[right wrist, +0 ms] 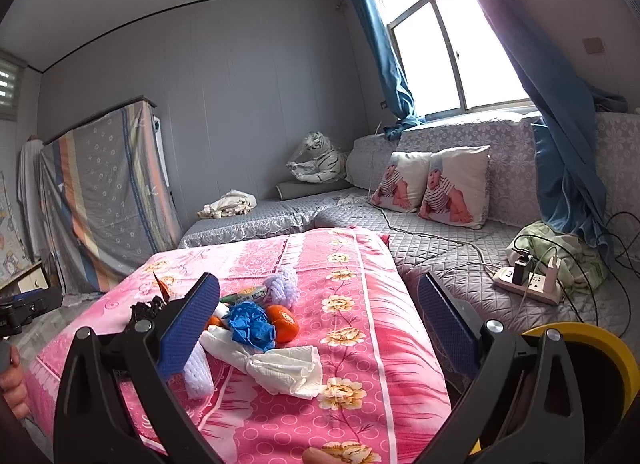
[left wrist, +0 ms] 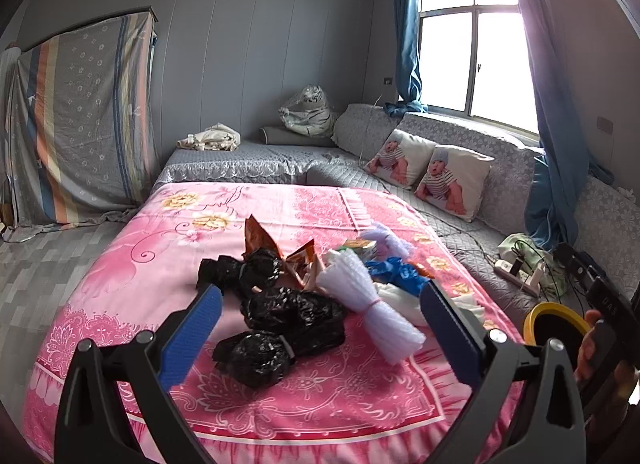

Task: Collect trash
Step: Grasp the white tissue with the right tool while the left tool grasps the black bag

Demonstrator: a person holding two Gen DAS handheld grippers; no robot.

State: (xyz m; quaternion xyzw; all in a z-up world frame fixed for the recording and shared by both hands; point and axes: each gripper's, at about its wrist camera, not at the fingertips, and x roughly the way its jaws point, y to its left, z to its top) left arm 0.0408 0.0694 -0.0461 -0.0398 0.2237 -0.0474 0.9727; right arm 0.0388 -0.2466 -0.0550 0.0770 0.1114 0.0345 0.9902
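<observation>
A pile of trash lies on the pink floral bedspread point(left wrist: 120, 264). In the left wrist view it holds crumpled black plastic bags point(left wrist: 280, 324), a white foam net point(left wrist: 376, 304), an orange wrapper point(left wrist: 280, 248) and a blue crumpled glove point(left wrist: 396, 272). My left gripper point(left wrist: 320, 336) is open, hovering just above and around the black bags. In the right wrist view I see the blue glove point(right wrist: 250, 326), white tissue point(right wrist: 284, 368), an orange peel point(right wrist: 284, 324), a purple foam net point(right wrist: 282, 284) and a green packet point(right wrist: 240, 298). My right gripper point(right wrist: 320, 328) is open and empty above the tissue.
A yellow-rimmed bin point(left wrist: 554, 322) stands at the bed's right side, also in the right wrist view point(right wrist: 592, 368). A power strip with chargers and cables point(right wrist: 528, 280) lies on the grey quilted sofa point(right wrist: 440, 232). Baby-print pillows point(right wrist: 436, 183) lean against its back.
</observation>
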